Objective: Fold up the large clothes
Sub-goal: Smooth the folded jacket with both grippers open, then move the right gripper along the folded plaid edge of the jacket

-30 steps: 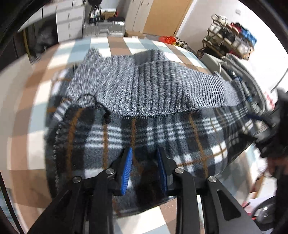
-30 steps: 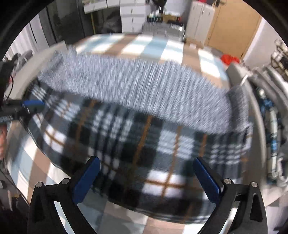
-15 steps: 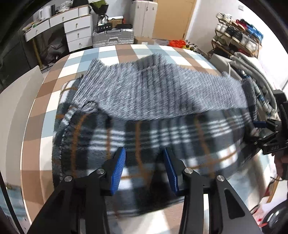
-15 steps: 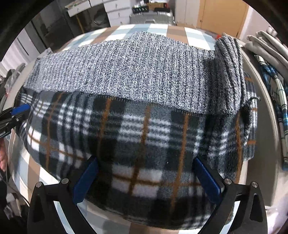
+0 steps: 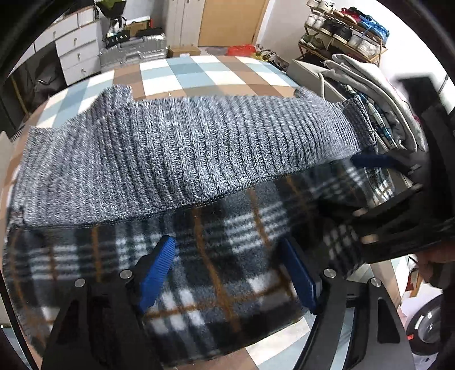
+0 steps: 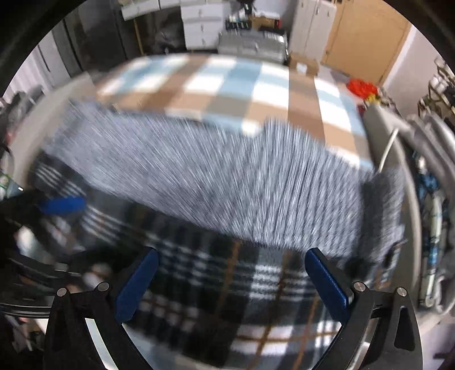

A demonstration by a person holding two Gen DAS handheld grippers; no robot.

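Both tools stood spread, pinching nothing: the left tool (image 5: 227,273) hung over the near plaid part of the garment with its blue pads well apart, and the right tool (image 6: 231,284) hung likewise, wide open above the same cloth; the right view was heavily blurred, so finer detail there could not be read. One large garment (image 5: 199,227) lay spread across the near half of the checked tabletop (image 5: 204,74), its grey ribbed knit panel (image 5: 182,148) towards the far side and its dark plaid fleece (image 5: 227,284) reaching the near edge, where it seemed to lap slightly over; whether the knit was a folded-over layer or a sewn part of the same piece could not be told. A heap of other clothes (image 5: 378,96) sat off the right edge; a chest of drawers (image 5: 76,51) and a wooden door (image 5: 230,22) stood beyond the far edge. By my judgement the step in hand was a pause between folds, with the cloth laid flat and released; the next move would call for each tool to close on an edge or corner of the plaid, one towards either side, and carry it over evenly, taking care that the thick fleece did not slip or bunch.
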